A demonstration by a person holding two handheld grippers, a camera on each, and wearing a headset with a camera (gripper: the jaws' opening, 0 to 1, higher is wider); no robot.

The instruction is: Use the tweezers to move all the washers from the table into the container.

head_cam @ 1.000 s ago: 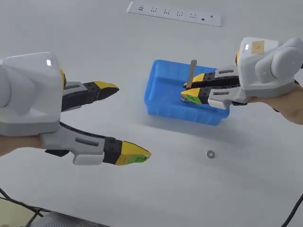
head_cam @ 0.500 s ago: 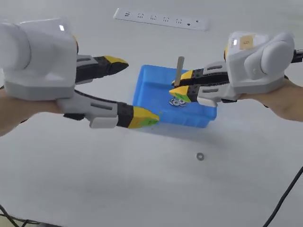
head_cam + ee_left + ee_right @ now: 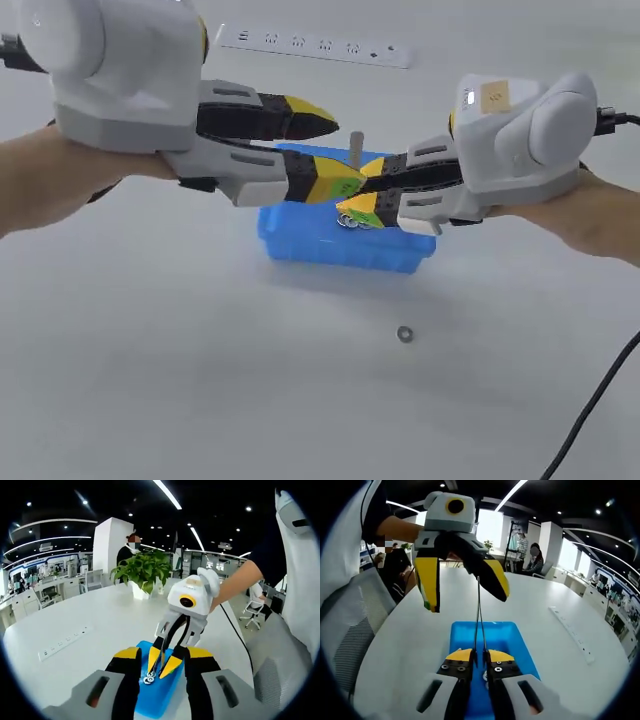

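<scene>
A blue container [image 3: 330, 250] stands mid-table with a few washers [image 3: 349, 220] inside. One loose washer [image 3: 405, 334] lies on the white table in front of it. My right gripper [image 3: 372, 188] hovers over the container, shut on the thin tweezers [image 3: 478, 620], whose grey end [image 3: 356, 146] sticks up. In the left gripper view the tweezer tips [image 3: 150, 677] point down at the washers in the container [image 3: 155, 695]. My left gripper [image 3: 345, 152] is open, its jaws spread around the tweezers from the left, and it shows as the left gripper [image 3: 467, 600] above the container [image 3: 492, 632].
A white power strip [image 3: 310, 42] lies at the table's far edge. A black cable [image 3: 590, 400] trails off the right gripper at the lower right. Bare white table [image 3: 200, 380] lies in front of the container. A potted plant [image 3: 142, 575] stands further along the table.
My left gripper has swung right and upward, from the near left to just over the container, facing the right gripper. The right gripper and tweezers stay over the container.
</scene>
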